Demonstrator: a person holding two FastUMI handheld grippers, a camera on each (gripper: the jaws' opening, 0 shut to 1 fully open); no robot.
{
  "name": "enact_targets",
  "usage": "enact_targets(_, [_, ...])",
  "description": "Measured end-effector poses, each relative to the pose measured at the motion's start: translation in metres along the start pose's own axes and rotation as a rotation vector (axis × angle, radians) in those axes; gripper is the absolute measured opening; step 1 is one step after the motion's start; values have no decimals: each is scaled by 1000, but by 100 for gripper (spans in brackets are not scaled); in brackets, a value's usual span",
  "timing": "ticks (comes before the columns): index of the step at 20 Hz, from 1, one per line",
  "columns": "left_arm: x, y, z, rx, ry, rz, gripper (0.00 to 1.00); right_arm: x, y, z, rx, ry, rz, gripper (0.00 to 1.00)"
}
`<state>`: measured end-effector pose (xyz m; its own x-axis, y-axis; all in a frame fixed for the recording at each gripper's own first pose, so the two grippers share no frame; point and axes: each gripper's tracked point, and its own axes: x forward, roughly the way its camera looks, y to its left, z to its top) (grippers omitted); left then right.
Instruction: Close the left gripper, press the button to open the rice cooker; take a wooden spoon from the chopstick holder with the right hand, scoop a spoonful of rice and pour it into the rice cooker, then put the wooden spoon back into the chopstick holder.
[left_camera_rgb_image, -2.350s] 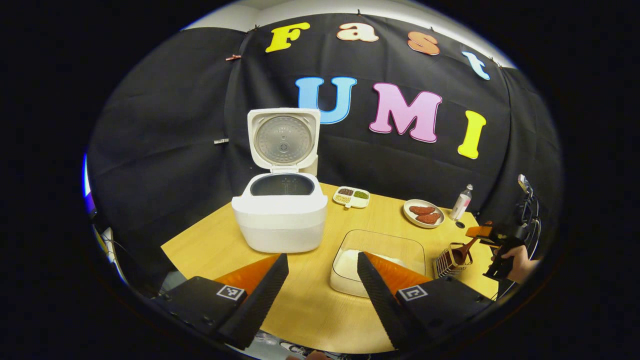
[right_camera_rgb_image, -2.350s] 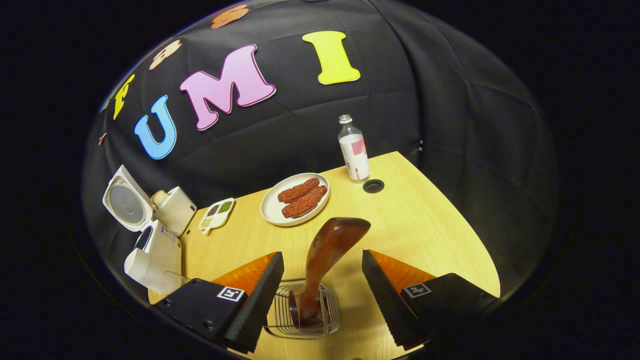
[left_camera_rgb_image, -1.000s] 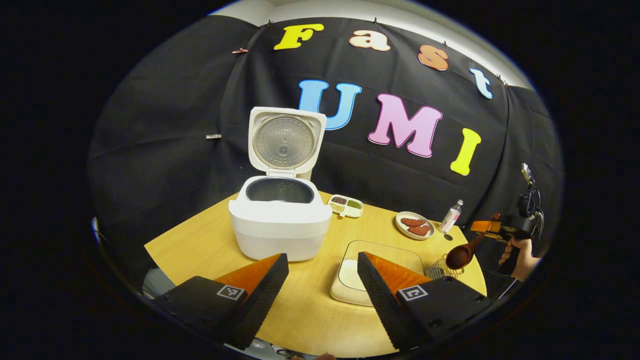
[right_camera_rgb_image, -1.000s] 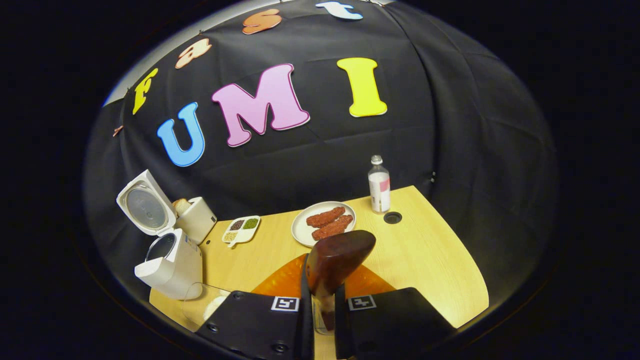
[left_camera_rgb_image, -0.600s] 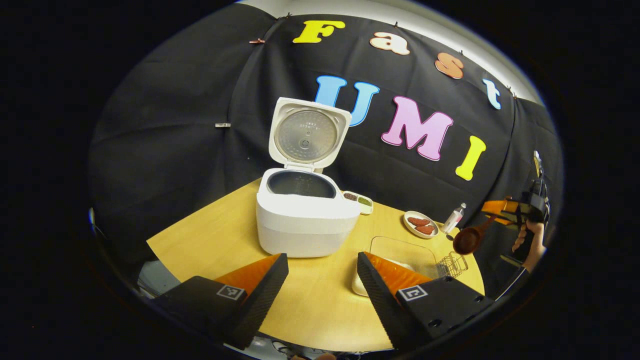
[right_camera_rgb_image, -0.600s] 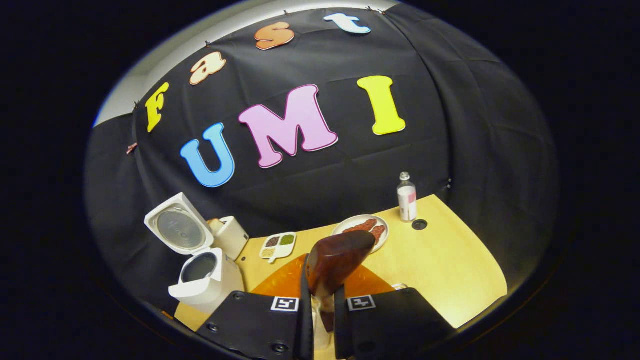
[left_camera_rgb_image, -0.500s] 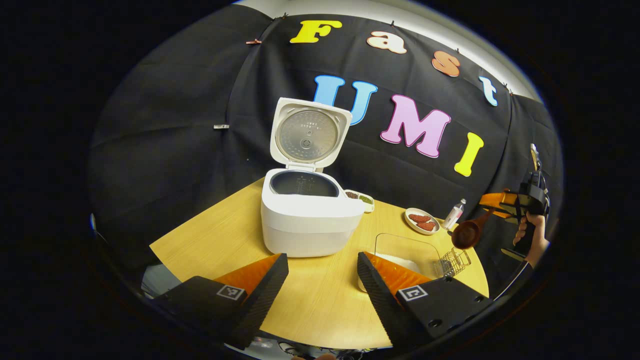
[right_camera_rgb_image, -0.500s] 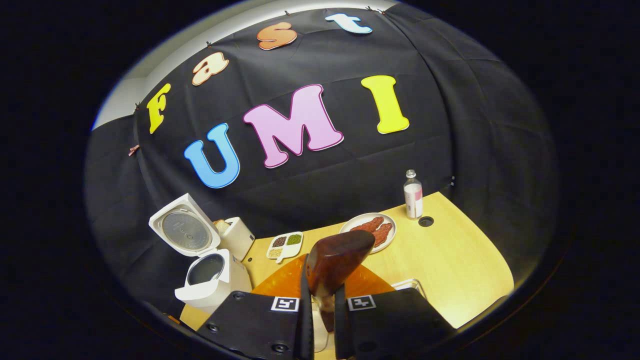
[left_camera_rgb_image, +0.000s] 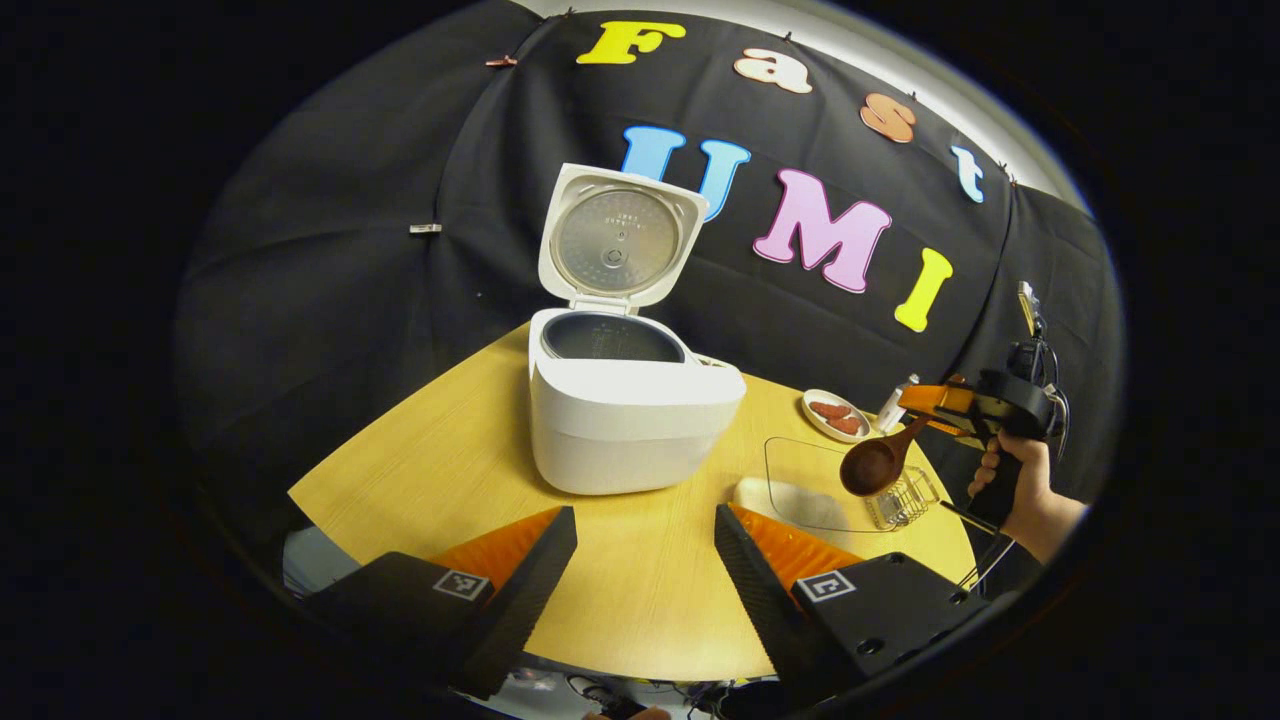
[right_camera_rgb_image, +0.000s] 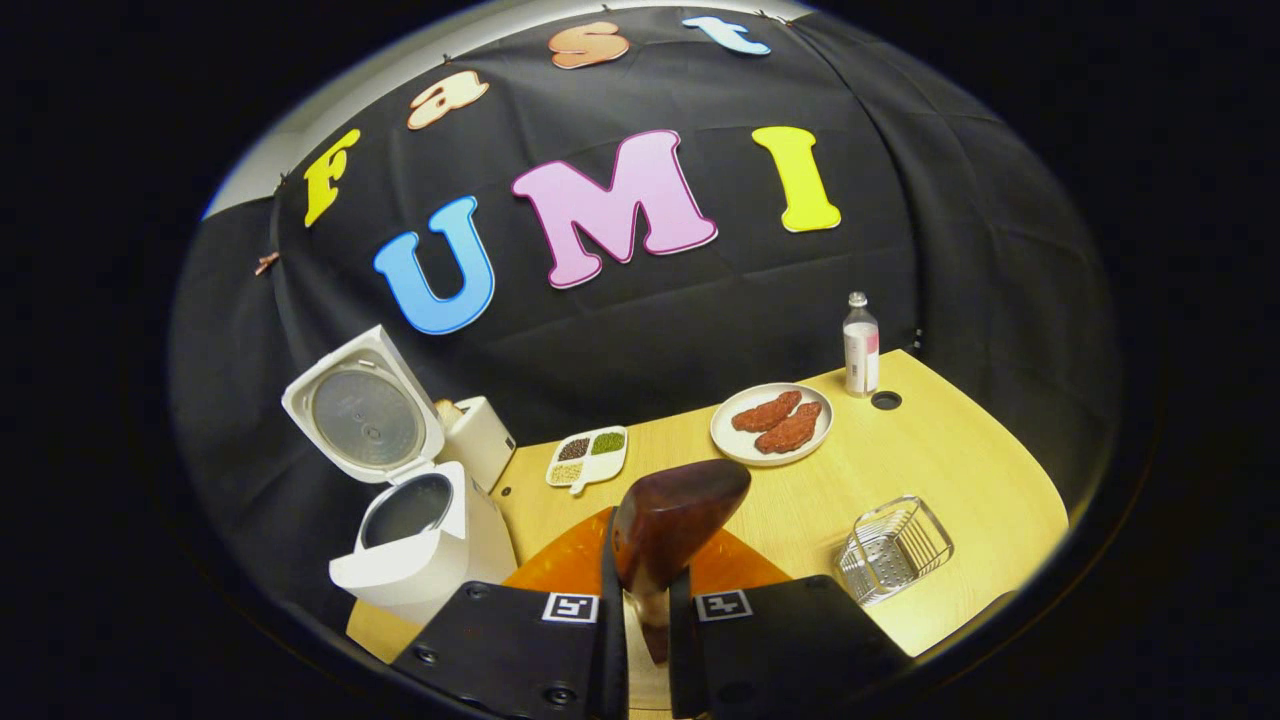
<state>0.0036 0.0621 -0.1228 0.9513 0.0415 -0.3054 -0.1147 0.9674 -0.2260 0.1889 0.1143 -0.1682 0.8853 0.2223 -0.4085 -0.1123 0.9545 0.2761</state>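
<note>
Left gripper view: rice cooker (left_camera_rgb_image: 630, 400) on counter (left_camera_rgb_image: 430, 450), lid up, so button step judged done; left claw (left_camera_rgb_image: 645, 560) spread wide, holding nothing, low at near counter edge; right claw (left_camera_rgb_image: 925, 400) gripping wooden spoon (left_camera_rgb_image: 875, 462) above clear rice container (left_camera_rgb_image: 815, 480); chopstick holder (left_camera_rgb_image: 905, 498) just beside; scooping, pouring, return judged left.

Right gripper view: right claw (right_camera_rgb_image: 647, 600) clamped narrow on spoon handle; holder without spoon near right counter edge; open counter toward cooker.

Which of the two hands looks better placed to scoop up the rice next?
The right. The right gripper is already shut on the wooden spoon, held in the air just over the clear rice container. The left gripper is open, holds nothing, and hangs back at the table's near edge.
</note>
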Motion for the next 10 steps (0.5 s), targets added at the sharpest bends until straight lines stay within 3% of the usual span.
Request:
enact_targets(4, [12, 11, -8, 5, 29, -10, 96, 20, 4, -40, -32, 30, -32, 21])
enact_targets(5, [14, 13, -11, -1, 36, -11, 96, 23, 6, -49, -30, 37, -37, 26])
enact_targets(6, [18, 16, -16, -8, 45, -7, 96, 26, 9, -57, -25, 46, -40, 21])
enact_targets(10, [23, 18, -22, -49, 59, -14, 98, 31, 24, -89, -31, 108, -34, 20])
